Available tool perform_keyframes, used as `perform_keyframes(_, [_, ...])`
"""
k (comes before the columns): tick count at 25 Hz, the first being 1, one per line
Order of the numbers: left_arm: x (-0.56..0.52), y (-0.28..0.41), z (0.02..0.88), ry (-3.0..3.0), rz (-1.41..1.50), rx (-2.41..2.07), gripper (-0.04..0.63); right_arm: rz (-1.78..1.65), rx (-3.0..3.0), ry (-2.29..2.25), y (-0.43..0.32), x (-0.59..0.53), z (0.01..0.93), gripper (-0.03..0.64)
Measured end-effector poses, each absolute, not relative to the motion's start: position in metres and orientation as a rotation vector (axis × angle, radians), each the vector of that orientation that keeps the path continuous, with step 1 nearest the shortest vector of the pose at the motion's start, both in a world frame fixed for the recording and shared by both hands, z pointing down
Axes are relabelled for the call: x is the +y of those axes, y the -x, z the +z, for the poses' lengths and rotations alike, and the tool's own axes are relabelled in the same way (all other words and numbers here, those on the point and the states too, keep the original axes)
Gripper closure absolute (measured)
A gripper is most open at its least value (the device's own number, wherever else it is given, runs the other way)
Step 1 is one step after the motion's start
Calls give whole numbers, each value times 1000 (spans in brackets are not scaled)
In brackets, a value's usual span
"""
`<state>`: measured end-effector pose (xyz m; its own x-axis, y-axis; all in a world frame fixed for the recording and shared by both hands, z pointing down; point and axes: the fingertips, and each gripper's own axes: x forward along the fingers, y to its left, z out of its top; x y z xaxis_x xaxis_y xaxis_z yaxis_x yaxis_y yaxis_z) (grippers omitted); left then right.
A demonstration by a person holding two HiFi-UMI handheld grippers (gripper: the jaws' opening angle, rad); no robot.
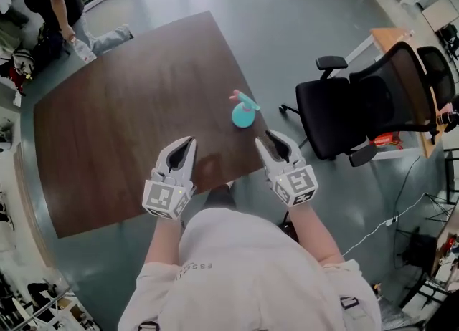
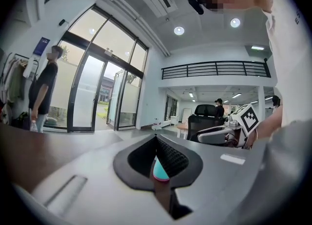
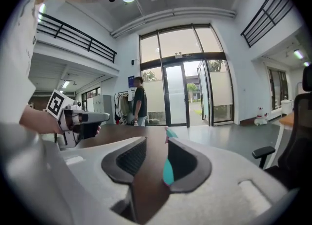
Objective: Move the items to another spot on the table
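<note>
A teal spray bottle (image 1: 244,111) with a pink trigger stands upright near the right edge of the dark wooden table (image 1: 129,122). My right gripper (image 1: 271,136) hovers just short of it and a little to its right. Its jaws stand apart with nothing between them, and in the right gripper view (image 3: 156,140) the bottle (image 3: 167,169) shows past the right jaw. My left gripper (image 1: 188,142) hangs over the table's near edge, left of the bottle. Its fingertips meet with nothing held (image 2: 156,139). A sliver of the bottle (image 2: 160,169) shows through the slit below them.
A black office chair (image 1: 358,107) stands right of the table, with an orange-topped desk (image 1: 391,36) behind it. A person in black (image 1: 50,0) stands at the table's far left corner. The floor is grey all round.
</note>
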<state>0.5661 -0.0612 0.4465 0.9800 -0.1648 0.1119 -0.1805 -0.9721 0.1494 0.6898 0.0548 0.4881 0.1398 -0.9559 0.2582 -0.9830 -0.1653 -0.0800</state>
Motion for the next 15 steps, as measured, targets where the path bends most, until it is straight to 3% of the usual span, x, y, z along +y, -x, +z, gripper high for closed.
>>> perform_keyframes(4, [-86,-595,459,-2963,162,-240,578,379,-1976,-2280,-719,20,493,412])
perform_keyframes(15, [-122,-644,489,-2900,230,-175,578,491,-1980,-2180,-751,-37,541,376])
